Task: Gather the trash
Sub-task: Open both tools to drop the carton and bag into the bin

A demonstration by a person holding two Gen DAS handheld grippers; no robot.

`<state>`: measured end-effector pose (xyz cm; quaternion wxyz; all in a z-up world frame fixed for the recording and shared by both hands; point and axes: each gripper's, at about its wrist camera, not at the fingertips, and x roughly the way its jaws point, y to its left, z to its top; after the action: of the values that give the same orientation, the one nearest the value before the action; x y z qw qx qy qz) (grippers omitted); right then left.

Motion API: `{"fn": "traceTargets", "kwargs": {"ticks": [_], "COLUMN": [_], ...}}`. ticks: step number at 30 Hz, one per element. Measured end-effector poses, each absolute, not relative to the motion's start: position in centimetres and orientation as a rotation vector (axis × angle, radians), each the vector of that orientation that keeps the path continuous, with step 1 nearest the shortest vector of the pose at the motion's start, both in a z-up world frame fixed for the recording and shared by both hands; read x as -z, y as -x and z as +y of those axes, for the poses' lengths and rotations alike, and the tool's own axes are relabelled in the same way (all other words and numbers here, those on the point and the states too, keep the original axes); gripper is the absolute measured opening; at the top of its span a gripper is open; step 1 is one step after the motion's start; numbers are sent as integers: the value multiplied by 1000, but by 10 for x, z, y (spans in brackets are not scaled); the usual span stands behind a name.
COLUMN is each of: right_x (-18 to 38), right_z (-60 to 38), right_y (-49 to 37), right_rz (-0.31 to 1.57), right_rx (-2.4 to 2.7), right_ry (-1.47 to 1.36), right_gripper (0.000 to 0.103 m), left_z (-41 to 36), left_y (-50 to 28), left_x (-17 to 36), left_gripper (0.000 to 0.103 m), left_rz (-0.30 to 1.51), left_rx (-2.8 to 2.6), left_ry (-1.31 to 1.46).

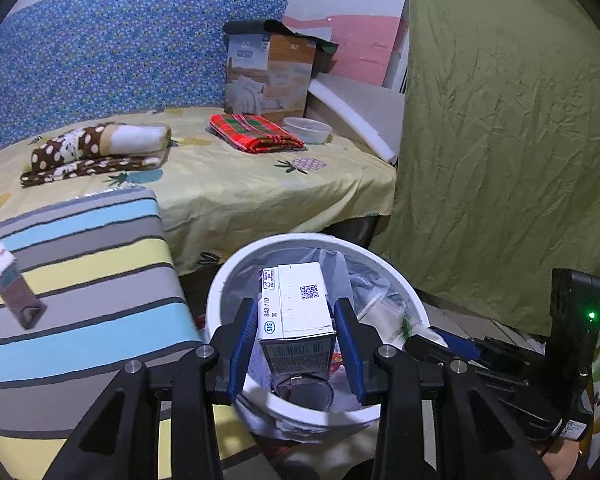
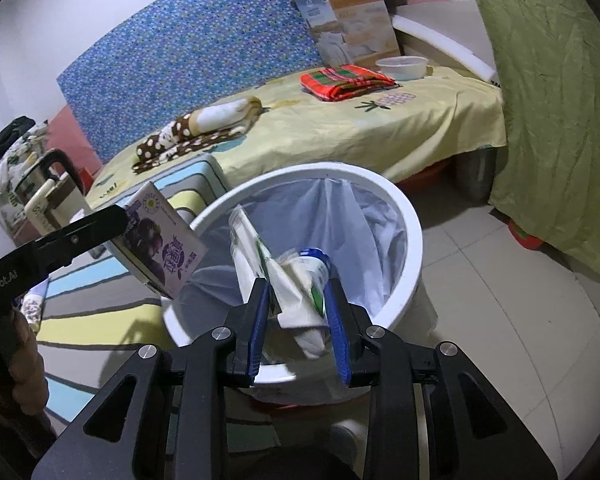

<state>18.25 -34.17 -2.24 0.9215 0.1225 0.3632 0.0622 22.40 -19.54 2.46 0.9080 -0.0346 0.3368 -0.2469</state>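
The white waste bin point(image 2: 414, 236), lined with a translucent bag point(image 2: 364, 216), fills the lower centre of both views, and both loads hang over its mouth, presumably for dropping in. The left gripper point(image 1: 296, 344) has its jaws set fairly wide and clamped on a drink carton point(image 1: 296, 300) at lower centre of its view. The right gripper point(image 2: 300, 320), jaws narrower, pinches a crumpled white tube-like wrapper point(image 2: 300, 296); the bin's lower contents cannot be made out.

Black angular linkages on the left gripper point(image 1: 296, 344), silver screws, blue pads point(image 1: 242, 350); right gripper point(image 2: 298, 320) matches, white lettering alongside.
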Motion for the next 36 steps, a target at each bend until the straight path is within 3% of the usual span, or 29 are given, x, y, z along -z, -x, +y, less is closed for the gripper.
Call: {"fn": "traceTargets", "kwargs": {"ticks": [11, 15, 36], "right_x": [25, 22, 0], "right_z": [-340, -342, -315], "right_y": [-186, -183, -159], "right_rz": [762, 747, 718], "right_rx": [-149, -140, -190], "right_ry": [-251, -264, -225], "right_gripper": [31, 39, 40], "left_z": [-204, -200, -160], "left_y": [-238, -237, -184], "left_x": [3, 3, -17], "left_gripper": [41, 50, 50], "left_rz": [761, 761, 709], "left_rx": [529, 529, 454], "left_ry": [67, 78, 78]}}
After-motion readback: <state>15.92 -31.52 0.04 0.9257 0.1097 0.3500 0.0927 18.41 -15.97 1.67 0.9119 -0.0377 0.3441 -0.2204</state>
